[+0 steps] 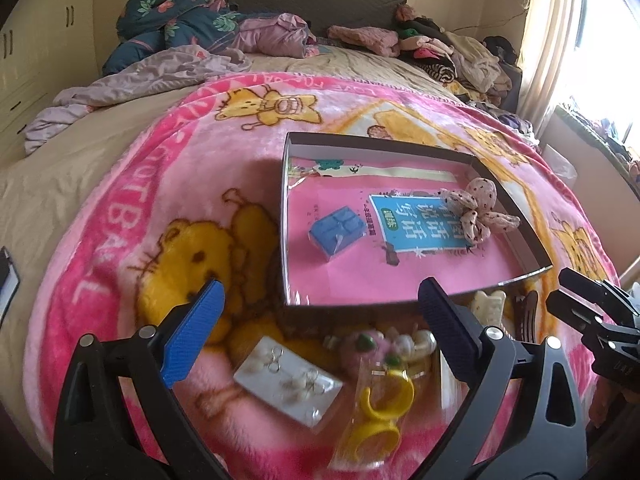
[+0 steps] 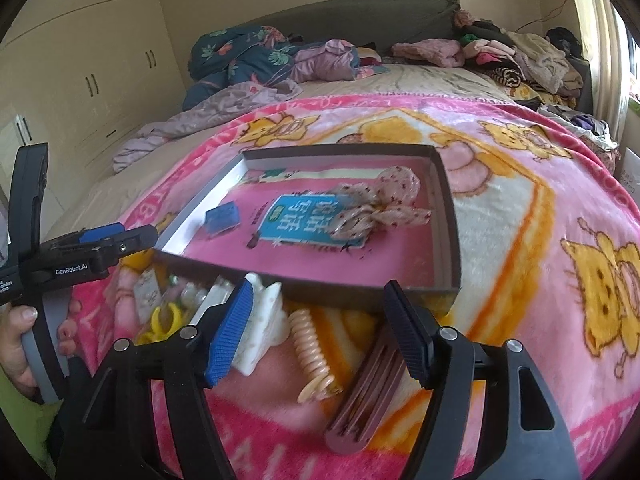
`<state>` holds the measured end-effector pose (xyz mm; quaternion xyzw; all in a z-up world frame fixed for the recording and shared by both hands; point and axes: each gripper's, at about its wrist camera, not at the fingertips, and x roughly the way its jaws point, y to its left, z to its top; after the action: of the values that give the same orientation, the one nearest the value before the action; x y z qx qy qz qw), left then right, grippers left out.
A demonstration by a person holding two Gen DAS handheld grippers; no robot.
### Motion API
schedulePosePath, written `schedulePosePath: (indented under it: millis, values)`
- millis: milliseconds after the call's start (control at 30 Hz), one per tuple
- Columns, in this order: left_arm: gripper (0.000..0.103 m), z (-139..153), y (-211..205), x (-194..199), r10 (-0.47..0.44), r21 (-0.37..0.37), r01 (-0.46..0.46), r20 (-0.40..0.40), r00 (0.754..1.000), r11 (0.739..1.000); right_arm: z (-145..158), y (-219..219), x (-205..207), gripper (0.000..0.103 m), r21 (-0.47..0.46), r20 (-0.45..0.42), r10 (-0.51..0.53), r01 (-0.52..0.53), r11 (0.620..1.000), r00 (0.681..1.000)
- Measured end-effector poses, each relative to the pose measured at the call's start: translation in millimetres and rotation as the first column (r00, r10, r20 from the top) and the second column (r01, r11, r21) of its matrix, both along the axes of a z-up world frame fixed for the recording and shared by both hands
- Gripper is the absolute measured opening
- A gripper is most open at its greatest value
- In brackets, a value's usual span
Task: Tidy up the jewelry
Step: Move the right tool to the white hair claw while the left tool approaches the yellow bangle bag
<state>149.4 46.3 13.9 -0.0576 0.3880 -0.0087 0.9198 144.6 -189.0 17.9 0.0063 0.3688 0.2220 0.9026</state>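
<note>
Left wrist | pink cartoon blanket (image 1: 120, 208) on bed, wardrobe (image 2: 92, 60) beyond | both hand-held grippers (image 1: 320, 340) (image 2: 320, 332) spread apart, empty

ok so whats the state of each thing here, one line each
left gripper: jaws open, holding nothing
right gripper: jaws open, holding nothing
box: open, no lid, on the blanket
blue case: shut, inside box
polka-dot bow: loose, inside box
white claw clip: outside box
yellow rings: bagged, outside box
</note>
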Motion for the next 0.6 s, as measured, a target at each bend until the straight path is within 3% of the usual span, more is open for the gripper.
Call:
schedulePosePath:
  millis: [600]
  values:
    - [0.089, -4, 5, -40, 0.016, 0.014, -0.016, 0.000, 1.000, 1.000, -4, 13, -30, 0.065, -0.026, -0.015, 0.055, -0.056, 0.998, 0.998]
